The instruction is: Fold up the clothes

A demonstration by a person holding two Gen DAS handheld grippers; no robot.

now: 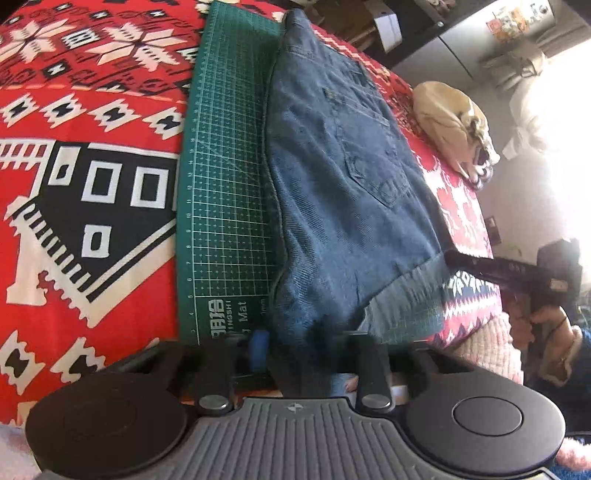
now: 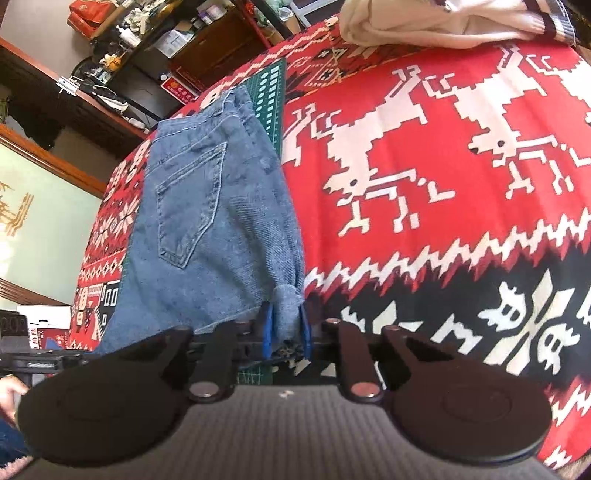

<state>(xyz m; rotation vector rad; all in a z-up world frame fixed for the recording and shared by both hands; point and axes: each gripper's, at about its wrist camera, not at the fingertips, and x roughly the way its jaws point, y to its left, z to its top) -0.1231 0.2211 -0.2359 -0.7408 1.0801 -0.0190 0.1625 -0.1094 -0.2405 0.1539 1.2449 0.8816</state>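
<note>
Blue denim shorts (image 1: 332,184) lie back pocket up on a green cutting mat (image 1: 229,184). In the left wrist view my left gripper (image 1: 310,350) is at the near hem, and a bunch of denim fills the gap between its fingers, blurred. My right gripper (image 1: 448,256) pinches the other hem corner, which is lifted and shows a paler inside. In the right wrist view the right gripper (image 2: 286,328) has its blue pads (image 2: 267,325) shut on a fold of the shorts (image 2: 207,221). The mat (image 2: 273,88) shows only beyond the waistband.
A red patterned cloth (image 1: 92,110) covers the table (image 2: 443,147). A cream garment (image 1: 450,122) lies bundled at the far side (image 2: 424,22). Cluttered shelves (image 2: 147,48) stand behind the table. A hand (image 1: 532,325) holds the right gripper off the table's edge.
</note>
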